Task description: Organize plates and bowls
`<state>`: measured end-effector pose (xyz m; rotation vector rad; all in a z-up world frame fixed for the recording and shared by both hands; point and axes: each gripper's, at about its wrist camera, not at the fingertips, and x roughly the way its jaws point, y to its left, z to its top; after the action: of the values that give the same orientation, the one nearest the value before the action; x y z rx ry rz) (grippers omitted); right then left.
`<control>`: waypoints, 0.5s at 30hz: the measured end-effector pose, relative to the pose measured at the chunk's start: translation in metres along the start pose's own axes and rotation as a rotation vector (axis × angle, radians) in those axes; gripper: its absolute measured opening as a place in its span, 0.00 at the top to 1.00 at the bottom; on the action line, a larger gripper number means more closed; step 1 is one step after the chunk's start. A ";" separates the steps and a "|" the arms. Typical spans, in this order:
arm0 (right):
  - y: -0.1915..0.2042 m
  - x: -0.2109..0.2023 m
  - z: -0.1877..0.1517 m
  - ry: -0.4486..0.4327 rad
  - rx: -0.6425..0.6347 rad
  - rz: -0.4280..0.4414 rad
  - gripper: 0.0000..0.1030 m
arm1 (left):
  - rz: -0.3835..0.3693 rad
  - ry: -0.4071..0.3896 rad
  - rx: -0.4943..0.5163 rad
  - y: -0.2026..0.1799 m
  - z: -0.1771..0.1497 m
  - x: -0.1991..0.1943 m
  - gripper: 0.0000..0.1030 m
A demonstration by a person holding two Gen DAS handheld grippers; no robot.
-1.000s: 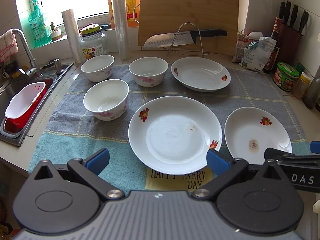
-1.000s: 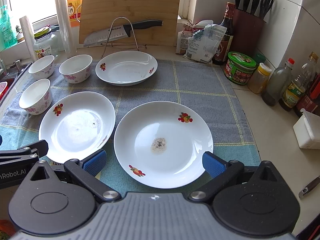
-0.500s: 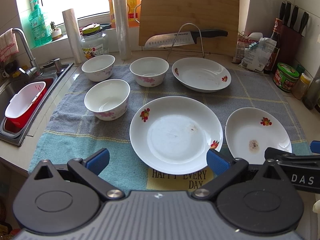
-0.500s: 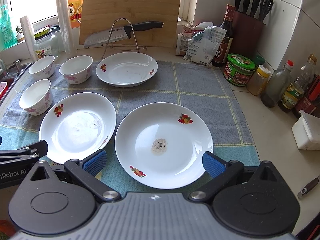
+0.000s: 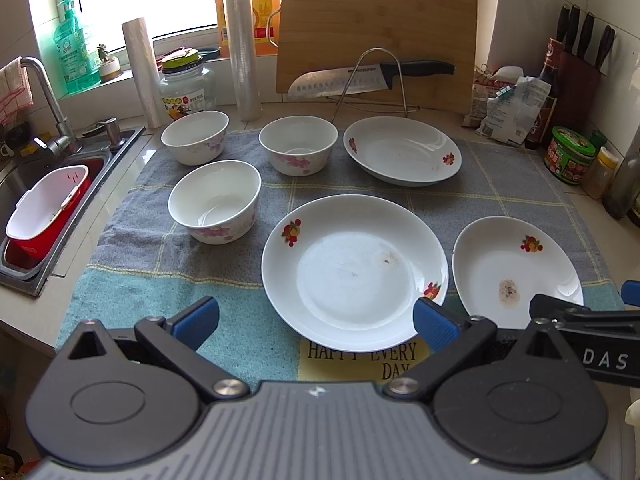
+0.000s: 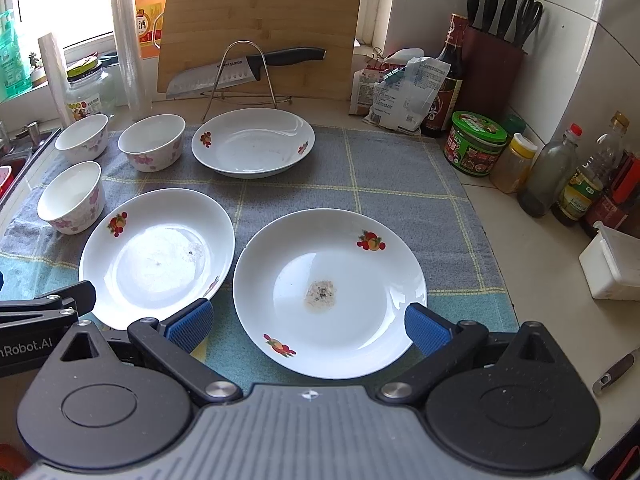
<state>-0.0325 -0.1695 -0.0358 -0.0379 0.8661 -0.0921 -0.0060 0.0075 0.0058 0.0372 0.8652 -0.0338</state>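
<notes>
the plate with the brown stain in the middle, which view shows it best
The right wrist view: the stained plate sits whole between the open right gripper. In the left wrist view that plate sits at the right edge, partly hidden by the other gripper.

The left hand-held gripper (image 5: pixel 316 318) is hovering low and level, its blue-padded fingers (image 5: pixel 196 320) spreading wide apart and holding nothing. The right hand-held gripper (image 6: pixel 308 322) is hanging beside it at about the same height, its own blue pads (image 6: pixel 424 328) likewise standing far apart with nothing clamped between them.
</notes>
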 end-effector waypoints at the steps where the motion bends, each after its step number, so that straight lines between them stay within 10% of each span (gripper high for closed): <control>1: 0.001 0.000 0.000 0.000 0.001 -0.001 0.00 | -0.001 -0.001 0.002 0.001 0.000 0.000 0.01; 15: 0.014 -0.005 -0.001 -0.045 -0.014 -0.020 0.00 | -0.089 -0.046 0.053 0.019 0.002 0.007 0.01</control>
<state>-0.0360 -0.1550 -0.0338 -0.0611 0.8211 -0.1038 0.0013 0.0259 0.0023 0.0475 0.8195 -0.1406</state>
